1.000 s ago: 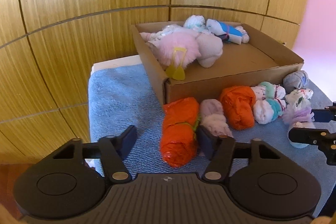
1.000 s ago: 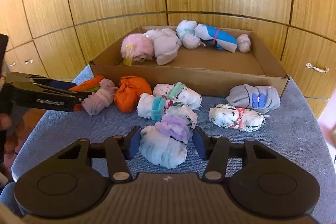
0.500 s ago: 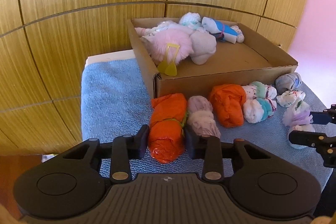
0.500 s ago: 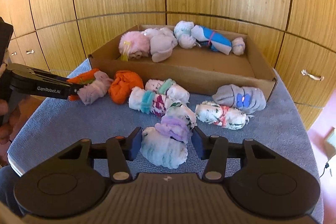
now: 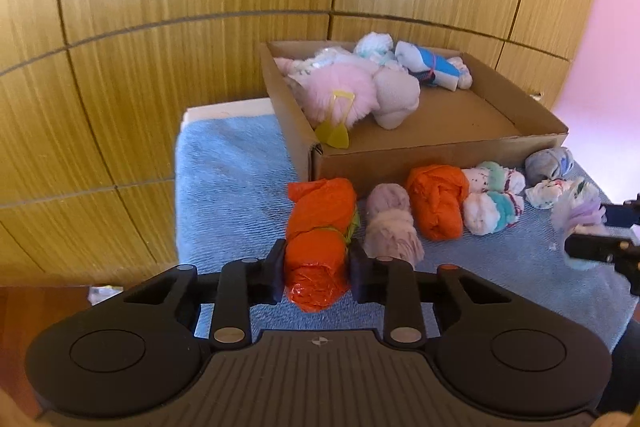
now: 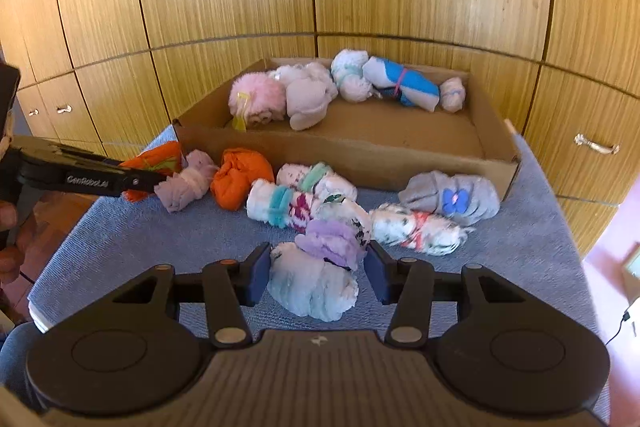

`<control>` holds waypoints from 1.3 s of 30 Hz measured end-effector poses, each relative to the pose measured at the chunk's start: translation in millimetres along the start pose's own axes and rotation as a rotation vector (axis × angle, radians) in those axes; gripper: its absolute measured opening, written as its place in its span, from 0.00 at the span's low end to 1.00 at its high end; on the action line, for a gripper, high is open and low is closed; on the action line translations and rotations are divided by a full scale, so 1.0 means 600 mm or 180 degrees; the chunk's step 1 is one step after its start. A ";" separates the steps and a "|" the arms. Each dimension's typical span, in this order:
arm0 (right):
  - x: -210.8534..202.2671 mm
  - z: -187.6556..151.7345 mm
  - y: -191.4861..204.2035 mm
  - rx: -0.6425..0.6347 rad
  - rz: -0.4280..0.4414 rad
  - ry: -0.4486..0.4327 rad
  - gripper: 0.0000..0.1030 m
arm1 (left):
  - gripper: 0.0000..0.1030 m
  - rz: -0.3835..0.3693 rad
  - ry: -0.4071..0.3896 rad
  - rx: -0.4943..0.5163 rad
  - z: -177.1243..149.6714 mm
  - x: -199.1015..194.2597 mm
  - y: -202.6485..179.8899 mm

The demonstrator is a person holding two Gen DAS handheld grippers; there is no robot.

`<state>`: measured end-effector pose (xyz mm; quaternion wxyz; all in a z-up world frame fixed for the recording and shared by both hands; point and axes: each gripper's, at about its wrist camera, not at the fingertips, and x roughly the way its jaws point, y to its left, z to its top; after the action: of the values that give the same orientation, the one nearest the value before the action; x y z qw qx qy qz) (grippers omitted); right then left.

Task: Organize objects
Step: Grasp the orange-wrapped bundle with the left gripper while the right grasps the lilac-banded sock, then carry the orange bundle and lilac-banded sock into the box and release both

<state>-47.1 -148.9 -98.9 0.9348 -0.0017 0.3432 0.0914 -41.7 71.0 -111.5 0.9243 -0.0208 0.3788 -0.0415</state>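
While its two pads press on either side of the long orange bundle [image 5: 318, 239], the left gripper [image 5: 316, 273] is clamped on that roll, which lies on the blue towel [image 5: 232, 179] just in front of the cardboard box [image 5: 440, 151]. Immediately to the gripper's right, touching the orange roll, lies a mauve sock roll [image 5: 390, 227], and beyond that a second, rounder orange bundle [image 5: 438, 201]; both crowd the right finger. Straight ahead, the near wall of the box stands between the gripper and the items already inside, among them a fluffy pink ball [image 5: 344, 93] and a white-and-blue roll [image 5: 430, 67]. To the gripper's left the towel is bare up to the wooden cabinet doors [image 5: 160, 27].

The right gripper [image 6: 316, 273] has its jaws around a white sock bundle with a lilac band [image 6: 320, 267]; the left pad touches it, while a slight gap shows at the right pad, so a firm grip cannot be told. Just ahead of it lie a white roll with a teal band [image 6: 280, 205] and a speckled white roll with a pink tie [image 6: 416, 229], with a grey roll bearing a blue flower [image 6: 452, 197] behind that, against the box front.
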 end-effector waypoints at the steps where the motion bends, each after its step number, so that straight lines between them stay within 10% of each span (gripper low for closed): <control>1: -0.006 0.002 -0.004 0.0008 0.0009 -0.0021 0.45 | 0.35 0.0023 -0.0017 -0.0013 0.000 -0.007 -0.001; 17: -0.079 0.113 -0.073 -0.0216 0.0123 -0.0395 0.45 | 0.35 0.0033 -0.0293 0.0103 0.112 -0.093 -0.060; 39: 0.092 0.208 -0.035 -0.0650 0.0774 -0.0023 0.45 | 0.35 0.0196 0.0154 0.0134 0.172 0.075 -0.084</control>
<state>78.0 -151.8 -40.1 0.9130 -0.0548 0.3265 0.2384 59.6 17.2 -66.1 0.9160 0.0113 0.4005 -0.0216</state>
